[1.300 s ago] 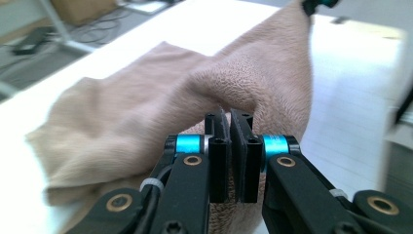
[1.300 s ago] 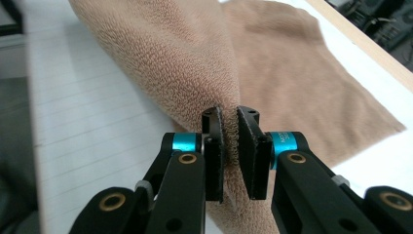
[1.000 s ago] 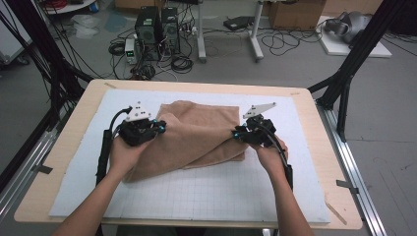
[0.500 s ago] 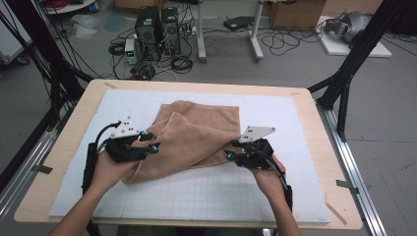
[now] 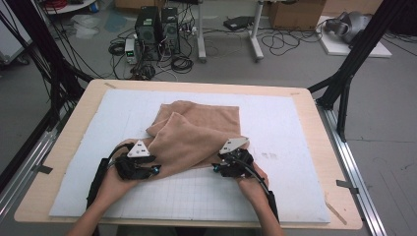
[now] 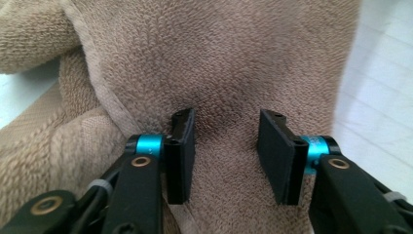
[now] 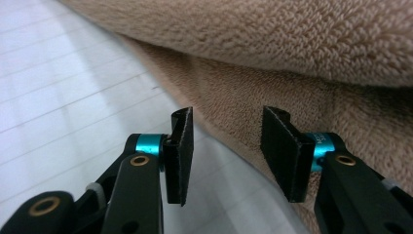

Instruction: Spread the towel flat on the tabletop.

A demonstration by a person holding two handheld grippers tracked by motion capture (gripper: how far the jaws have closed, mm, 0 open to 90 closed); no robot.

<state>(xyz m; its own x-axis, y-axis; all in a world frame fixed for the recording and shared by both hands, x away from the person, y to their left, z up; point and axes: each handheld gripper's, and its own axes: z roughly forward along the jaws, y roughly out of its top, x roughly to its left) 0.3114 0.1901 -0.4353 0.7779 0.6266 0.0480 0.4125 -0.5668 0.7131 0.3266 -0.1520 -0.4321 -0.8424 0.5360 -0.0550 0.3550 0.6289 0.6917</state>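
The brown towel point(image 5: 196, 135) lies on the white mat point(image 5: 295, 123) in the middle of the desk point(image 5: 74, 123). It has been folded over, so its far edge now lies down at the near side. The left hand-held gripper point(image 5: 147, 169) and the right hand-held gripper point(image 5: 219, 167) sit at the near corners. Both have just been opening, and their pads stand apart, letting the towel go. The fold looks a bit crooked. It may need smoothing or one more fold.

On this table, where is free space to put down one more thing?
Bare white mat lies right of the brown towel, and also left of it and along the far edge. The near middle is crowded: both hand-held grippers, left and right, meet the towel.
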